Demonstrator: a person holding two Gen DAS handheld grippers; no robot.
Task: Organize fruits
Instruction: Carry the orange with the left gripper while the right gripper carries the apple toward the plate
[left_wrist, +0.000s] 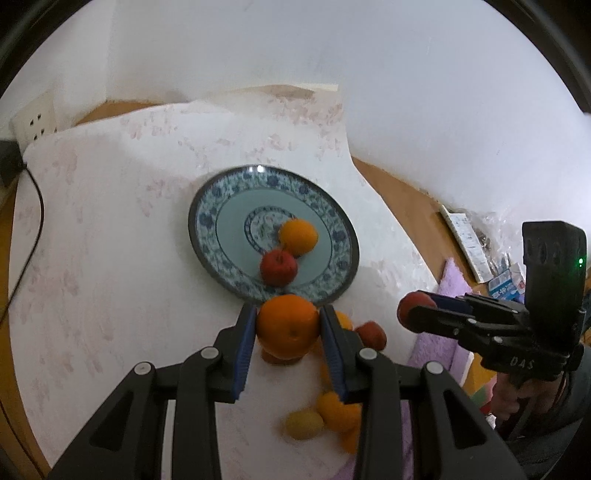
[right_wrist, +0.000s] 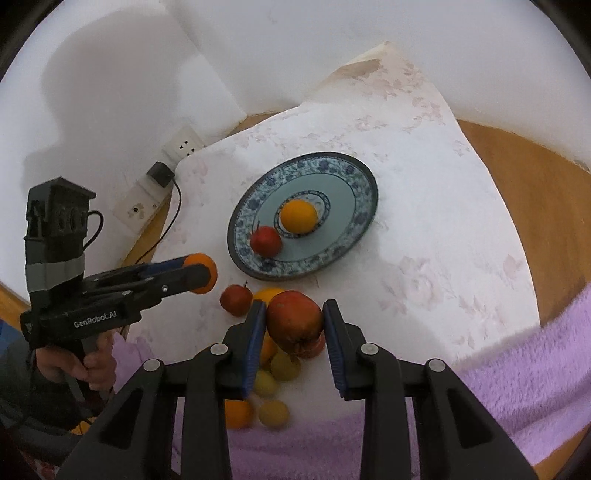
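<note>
The left gripper clamps an orange between its blue-padded fingers, low in the left wrist frame, just short of the patterned plate; the right gripper pinches a red apple; the plate (centre frame) already carries one orange fruit and a small apple; loose fruit lies on the cloth-covered tabletop below.

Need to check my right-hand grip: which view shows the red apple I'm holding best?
The right wrist view: the red apple sits large between the right hand-held gripper pads. The left wrist view shows only its tip, mostly hidden by that gripper.
</note>
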